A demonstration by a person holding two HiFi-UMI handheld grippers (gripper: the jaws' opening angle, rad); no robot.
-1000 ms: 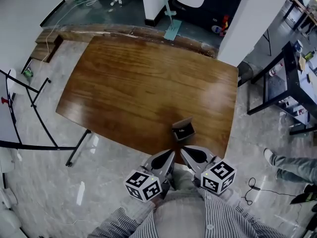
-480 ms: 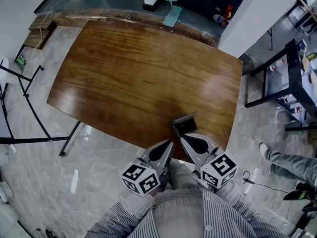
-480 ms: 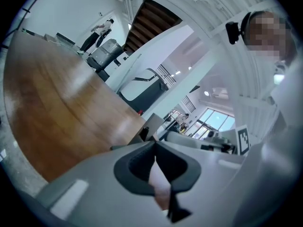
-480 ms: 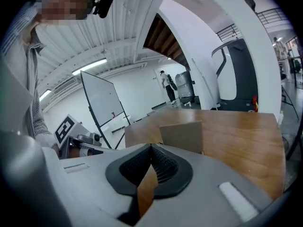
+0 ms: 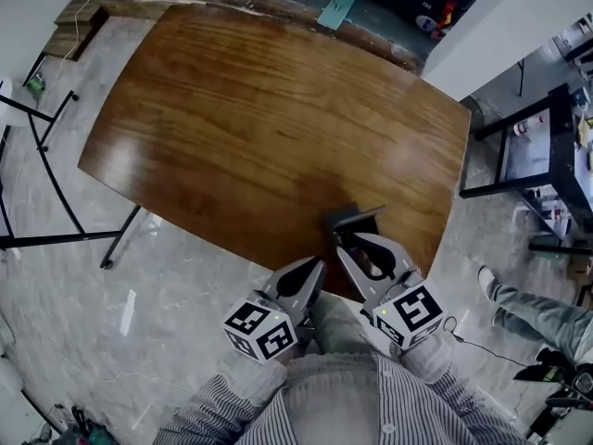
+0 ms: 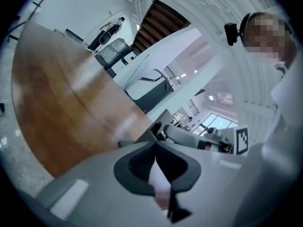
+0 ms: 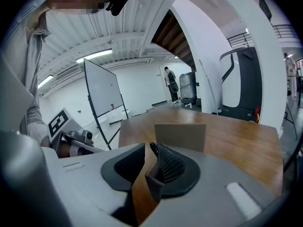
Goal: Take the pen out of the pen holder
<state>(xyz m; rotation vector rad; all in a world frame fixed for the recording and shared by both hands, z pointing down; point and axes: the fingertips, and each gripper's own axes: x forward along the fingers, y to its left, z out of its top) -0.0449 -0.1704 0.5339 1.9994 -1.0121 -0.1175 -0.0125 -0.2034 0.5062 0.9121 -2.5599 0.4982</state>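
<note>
The pen holder, a small dark box with a raised flap, stands on the wooden desk near its front edge, just ahead of the right gripper. That gripper's jaws have just been opening and now stand spread, pointing at the holder's near side. Mostly bare desk shows through the gap and the pads grip nothing. The pen itself I can't make out. The left gripper hangs just beside the right one at the desk's edge, jaws pressed together with nothing between them
</note>
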